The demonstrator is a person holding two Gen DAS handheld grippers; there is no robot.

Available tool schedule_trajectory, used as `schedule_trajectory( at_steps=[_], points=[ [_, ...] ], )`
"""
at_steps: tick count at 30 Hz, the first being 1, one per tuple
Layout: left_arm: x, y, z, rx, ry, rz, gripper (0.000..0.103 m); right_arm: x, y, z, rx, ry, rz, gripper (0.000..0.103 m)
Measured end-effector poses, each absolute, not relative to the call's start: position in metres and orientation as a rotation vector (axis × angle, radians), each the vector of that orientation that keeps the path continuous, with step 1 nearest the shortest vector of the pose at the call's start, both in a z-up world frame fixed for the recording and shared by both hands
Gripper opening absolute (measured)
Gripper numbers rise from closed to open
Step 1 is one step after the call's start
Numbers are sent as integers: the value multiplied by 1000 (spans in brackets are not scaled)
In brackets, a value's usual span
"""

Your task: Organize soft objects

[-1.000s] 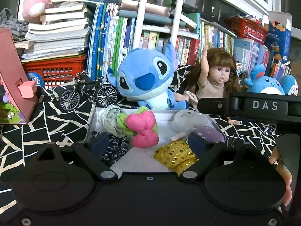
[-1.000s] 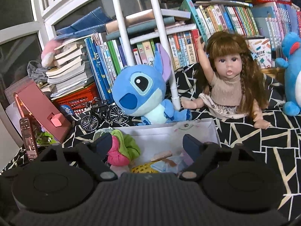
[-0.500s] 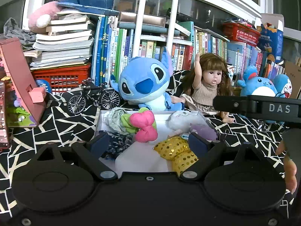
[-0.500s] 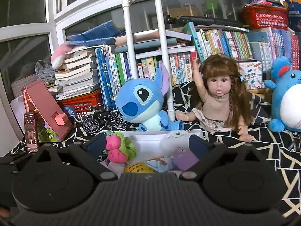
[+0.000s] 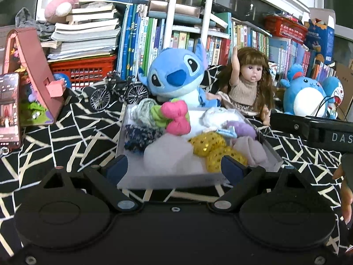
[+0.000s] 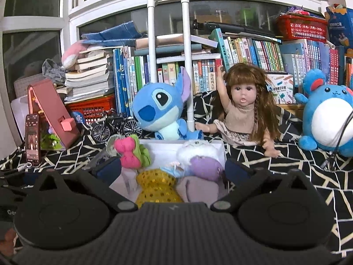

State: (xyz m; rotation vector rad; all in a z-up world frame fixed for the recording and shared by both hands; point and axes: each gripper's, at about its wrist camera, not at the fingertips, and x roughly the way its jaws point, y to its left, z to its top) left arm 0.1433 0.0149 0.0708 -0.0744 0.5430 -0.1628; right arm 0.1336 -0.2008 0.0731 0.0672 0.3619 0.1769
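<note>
Two hand-held grippers face a shallow white box (image 5: pixel 196 177) of soft items on a black-and-white patterned cloth (image 5: pixel 72 132), its far edge close to a blue plush (image 5: pixel 176 77) and a doll (image 5: pixel 247 84). The left gripper (image 5: pixel 174 165) has its jaws spread wide and empty at the box's near edge; the right gripper (image 6: pixel 173 170) is likewise wide open, holding nothing, at the same edge. Inside, a pink bow (image 5: pixel 176 119) sits with green and grey fabric at the far left corner, a dark blue cloth (image 5: pixel 138 135) along the left wall, a gold sequin piece (image 5: pixel 211 148) near the front, and purple (image 5: pixel 241 129) and white (image 5: pixel 215 116) fluffy items toward the right. The step appears to be choosing a piece to grip. It would go best by lowering onto one item's bulk, closing gently, and lifting slowly so tangled neighbours stay put.
</note>
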Motion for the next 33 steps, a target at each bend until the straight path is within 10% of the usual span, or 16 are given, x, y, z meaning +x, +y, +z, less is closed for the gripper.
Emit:
schedule_trajectory(
  at_steps=[33],
  points=[
    [137,14,-6,-75,661,-32,92,129,-196,-17,56,568,100,103]
  ],
)
